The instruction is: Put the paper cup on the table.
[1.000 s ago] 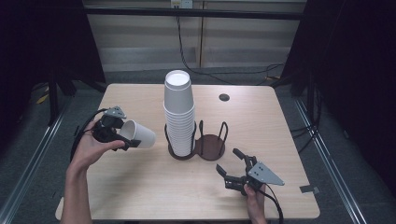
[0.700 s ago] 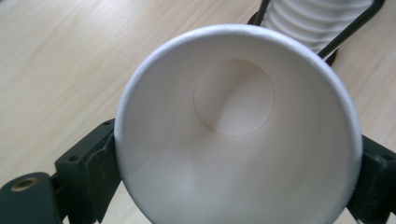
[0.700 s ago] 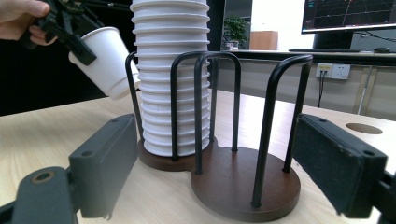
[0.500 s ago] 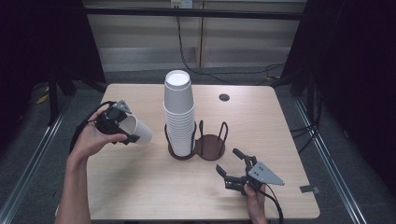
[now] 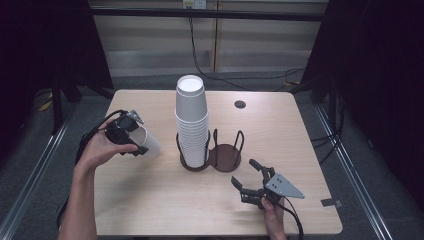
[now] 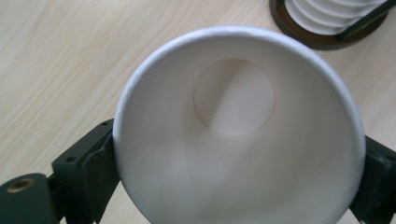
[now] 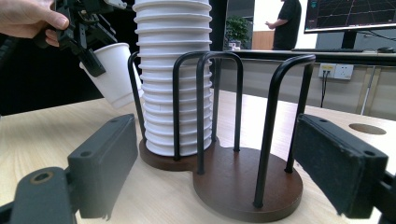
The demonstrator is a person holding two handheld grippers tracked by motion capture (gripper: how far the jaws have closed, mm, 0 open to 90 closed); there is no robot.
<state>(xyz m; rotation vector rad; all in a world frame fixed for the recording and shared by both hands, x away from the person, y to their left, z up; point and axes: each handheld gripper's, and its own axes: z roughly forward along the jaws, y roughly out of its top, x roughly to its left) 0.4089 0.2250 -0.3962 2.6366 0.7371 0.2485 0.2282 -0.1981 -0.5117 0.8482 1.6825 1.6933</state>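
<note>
Left gripper [image 5: 131, 141] raised left of the cup holder [image 5: 214, 157], jaws clamped on a single paper cup [image 5: 146, 142] near its rim, cup tilted with its base toward the holder. Right gripper [image 5: 254, 182] low on the table [image 5: 150, 200] in front of the holder, jaws wide apart and empty. Tall stack of cups [image 5: 192, 125] in the holder's left ring; right ring bare. Likely headed for that bare ring: best to level the cup upright first, line its base up over the ring between the wire posts, lower straight, loosen only once seated. Squeezing harder risks crushing the thin wall.
</note>
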